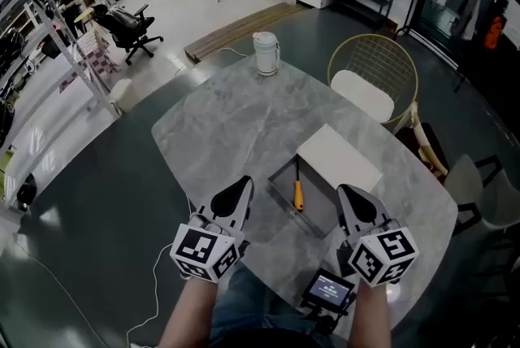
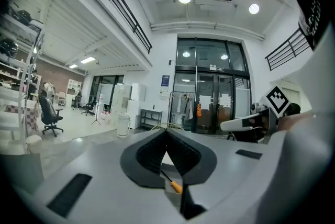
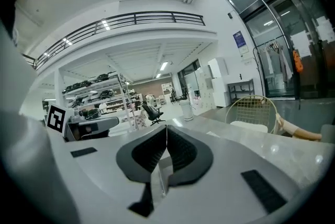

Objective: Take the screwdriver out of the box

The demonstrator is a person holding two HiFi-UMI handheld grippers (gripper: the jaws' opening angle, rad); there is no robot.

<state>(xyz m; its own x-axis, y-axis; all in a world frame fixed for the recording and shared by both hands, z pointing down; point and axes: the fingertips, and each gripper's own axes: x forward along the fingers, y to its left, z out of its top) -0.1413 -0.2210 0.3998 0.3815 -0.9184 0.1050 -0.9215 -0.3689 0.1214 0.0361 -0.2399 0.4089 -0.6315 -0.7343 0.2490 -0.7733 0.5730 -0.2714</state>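
A grey marble table (image 1: 244, 119) carries an open box (image 1: 318, 215) near its front edge. The screwdriver (image 1: 298, 194) lies inside the box, close to the left wall. Its orange handle is toward the person and its thin dark shaft points away. A white board (image 1: 340, 159) lies across the far right part of the box, so this part cannot be seen.

The left gripper (image 1: 246, 183) is over the table just left of the box and does not touch it. In the left gripper view its dark fingers (image 2: 152, 152) meet at the tips and hold nothing. Through the narrow gap below the tips, the screwdriver shows in the box beyond.

The right gripper (image 1: 345, 191) is at the right side of the box, over its near corner. In the right gripper view its fingers (image 3: 183, 152) are also pressed together at the tips with nothing between them, and an edge of the box shows below them.

At the far end of the table stands a white can (image 1: 266, 53). A gold wire chair (image 1: 382, 62) with a white cushion is beside the table on the right. A small device with a lit screen (image 1: 328, 289) is near the person's right wrist.
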